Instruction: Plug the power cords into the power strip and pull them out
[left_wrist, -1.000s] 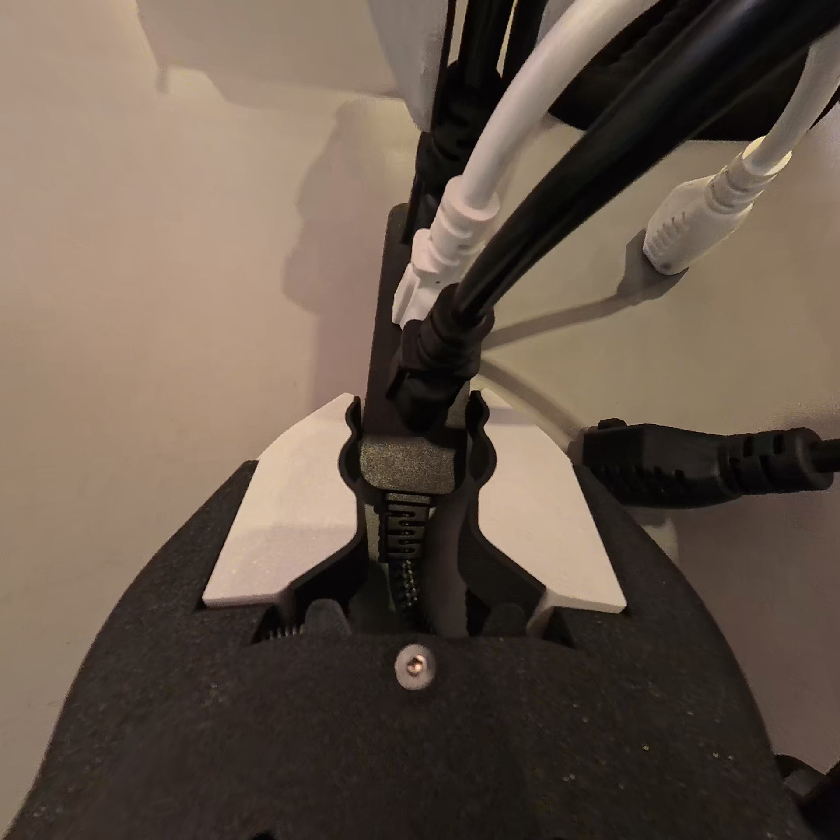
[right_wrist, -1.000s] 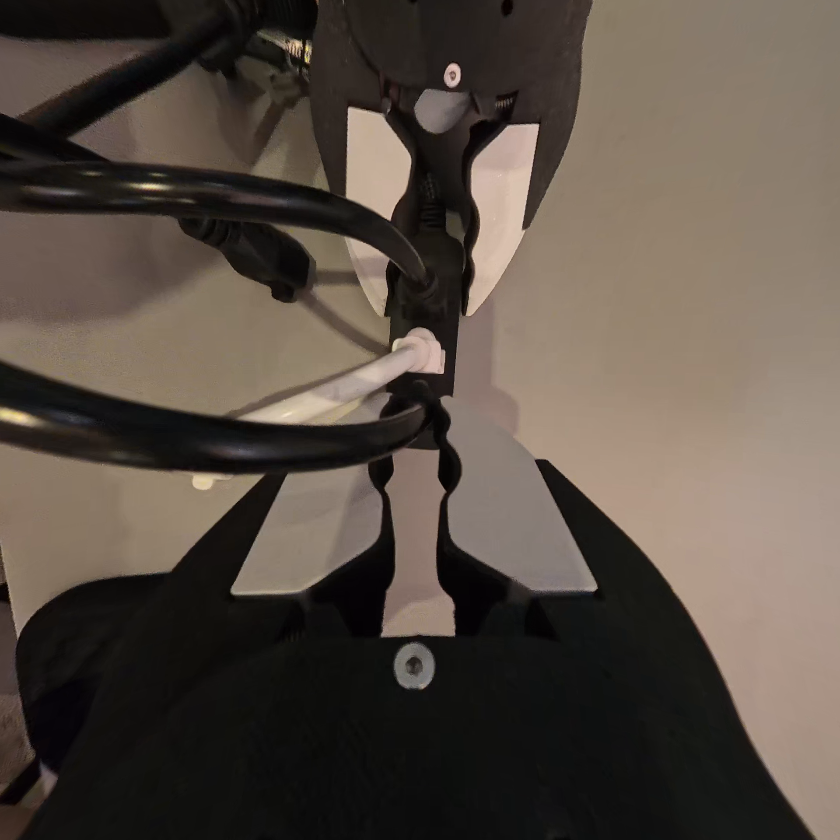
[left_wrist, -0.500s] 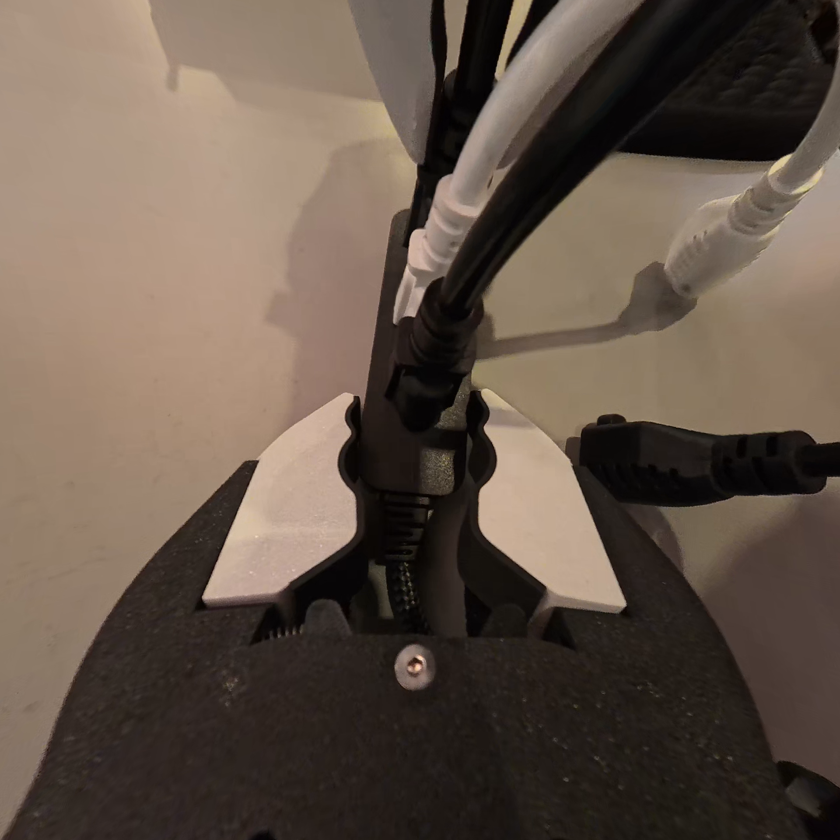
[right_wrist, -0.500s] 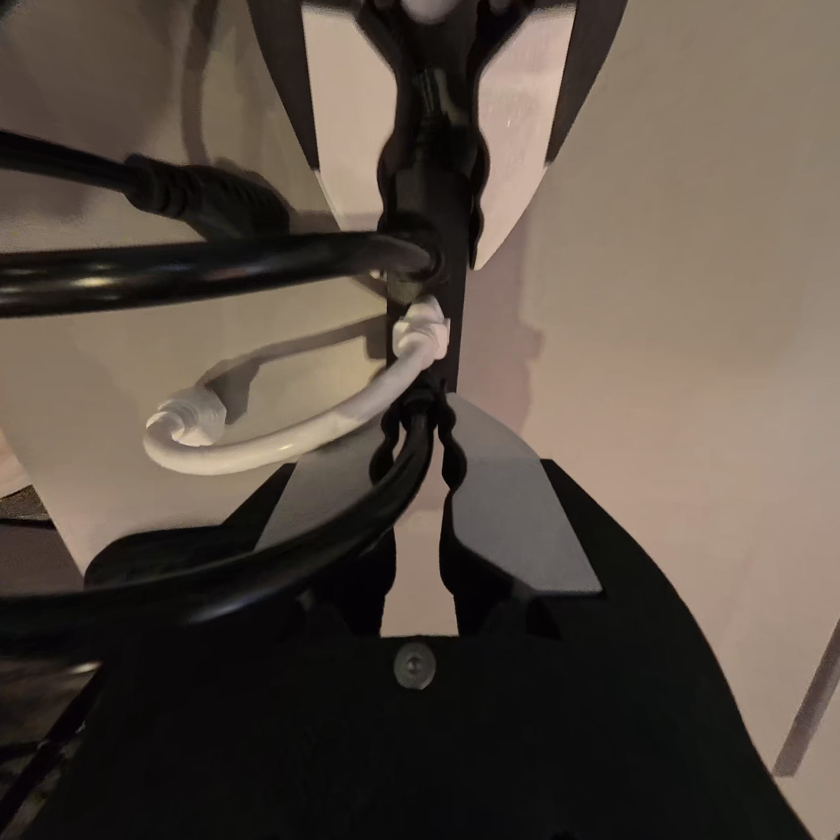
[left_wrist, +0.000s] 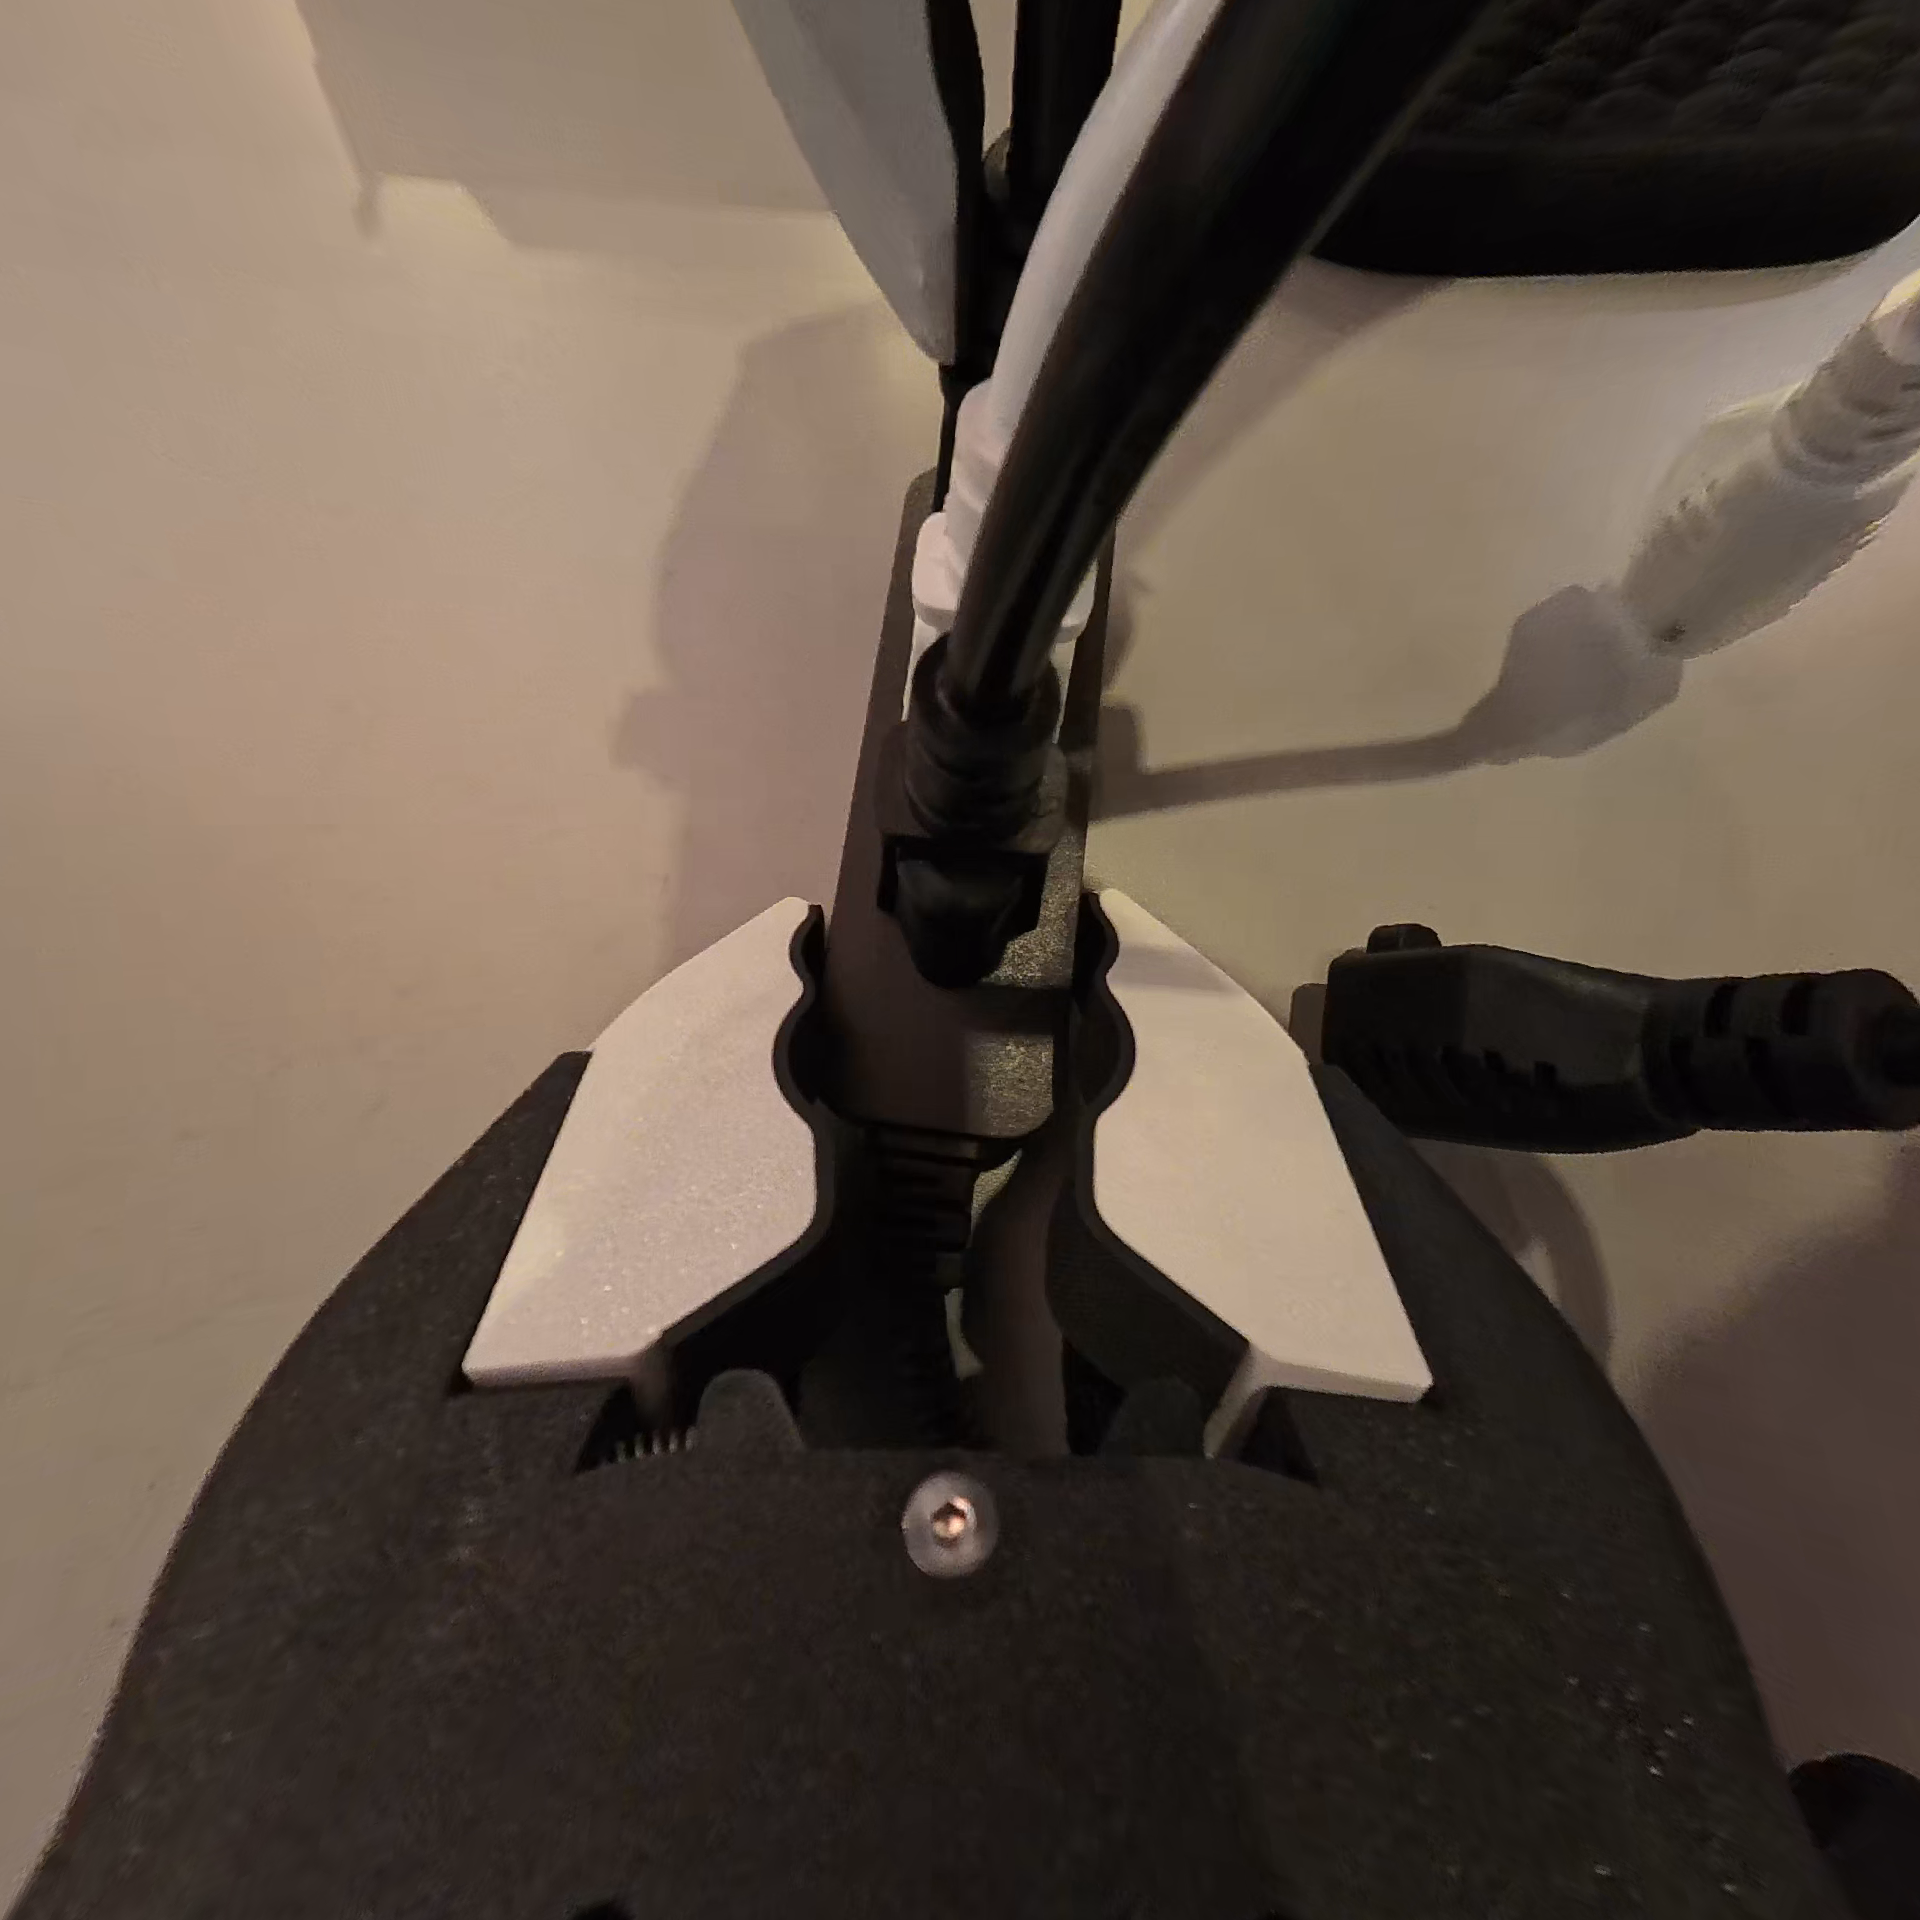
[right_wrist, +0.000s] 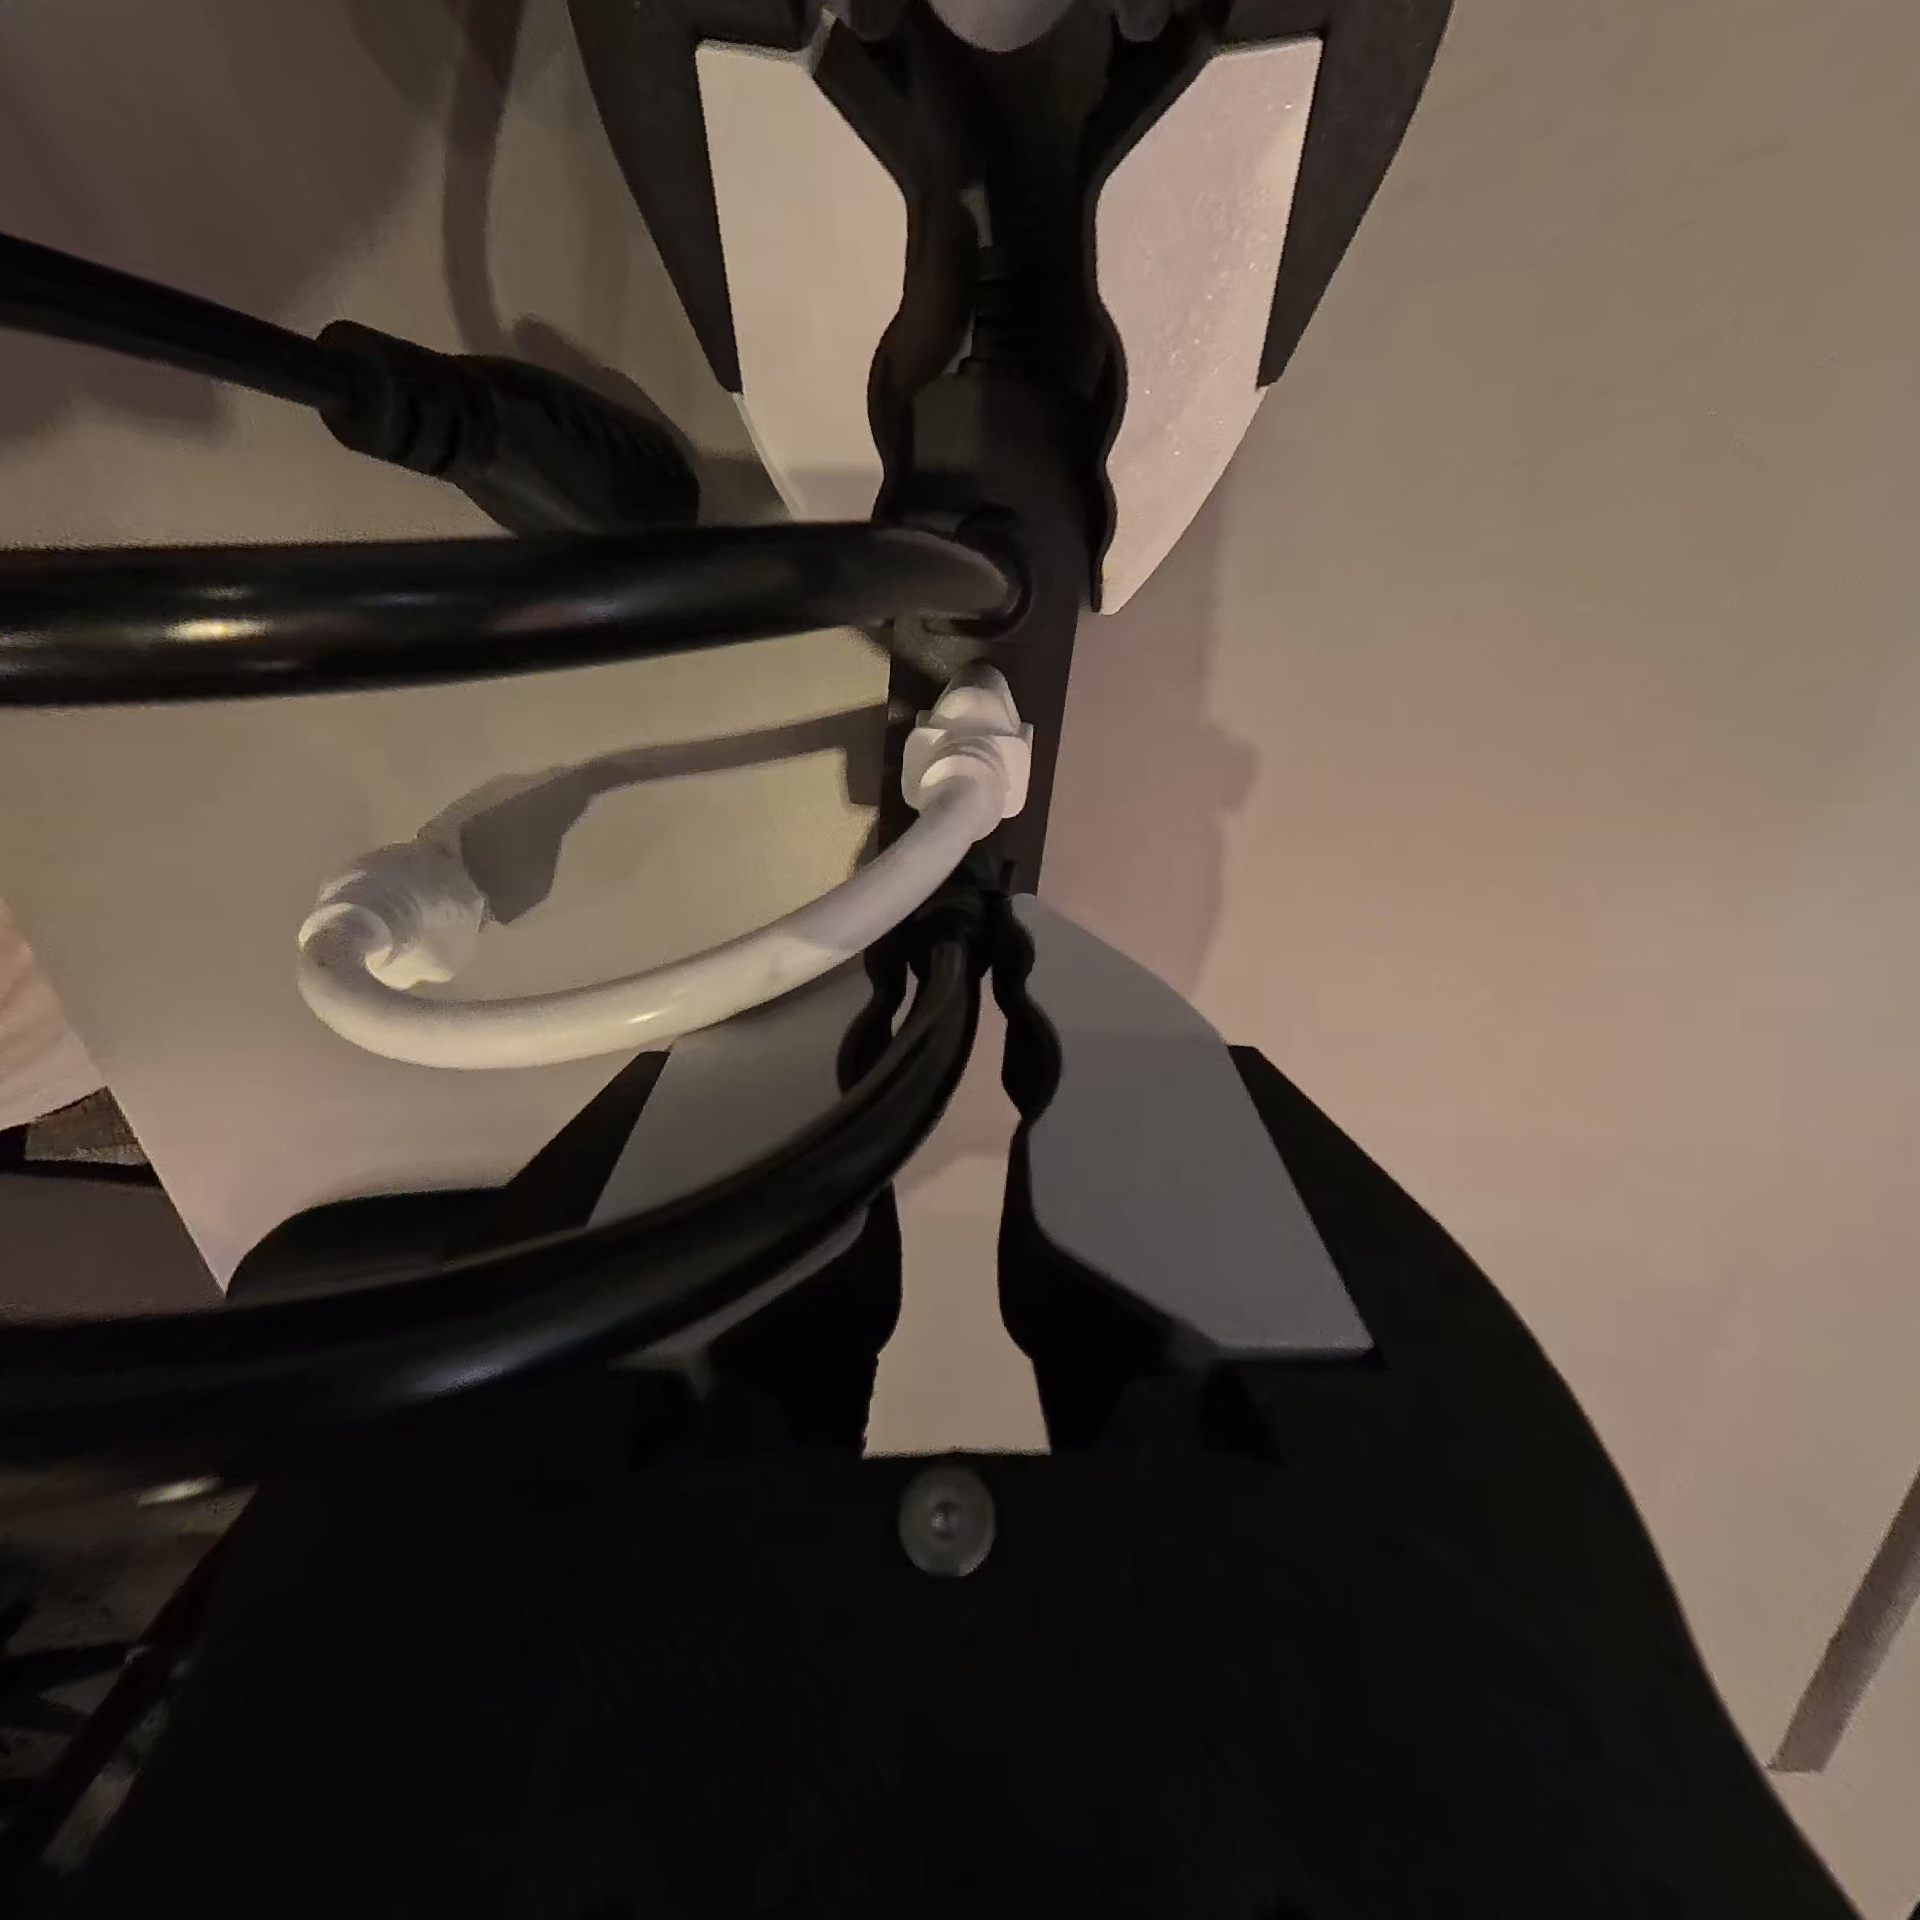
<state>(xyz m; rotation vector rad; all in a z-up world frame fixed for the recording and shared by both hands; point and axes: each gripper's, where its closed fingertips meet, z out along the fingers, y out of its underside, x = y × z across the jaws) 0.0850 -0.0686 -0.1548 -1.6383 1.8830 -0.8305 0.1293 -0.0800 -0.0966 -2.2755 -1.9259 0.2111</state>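
A narrow black power strip (left_wrist: 935, 1039) hangs above the pale table between my two grippers. My left gripper (left_wrist: 951, 935) is shut on the strip's near end, by its ribbed cable sleeve. A black power cord plug (left_wrist: 966, 821) and a white plug (left_wrist: 951, 551) sit in the strip. In the right wrist view my right gripper (right_wrist: 940, 935) is shut on another black cord's plug (right_wrist: 951, 940) at the strip's (right_wrist: 1044, 769) other end. The white plug (right_wrist: 966, 738), the thick black cord (right_wrist: 416, 613) and the left gripper (right_wrist: 997, 520) show beyond it.
A loose black connector (left_wrist: 1558, 1049) lies on the table right of my left gripper. A loose white connector (left_wrist: 1766, 540) hangs above the table, casting a shadow. Both show in the right wrist view, black (right_wrist: 520, 426) and white (right_wrist: 405, 904). Cords loop left of the strip. There is about 8 cm between the tips of the two grippers.
The two grippers have come closer together with the strip between them. The strip has tilted and risen. The white cable's loose end has swung into the right wrist view.
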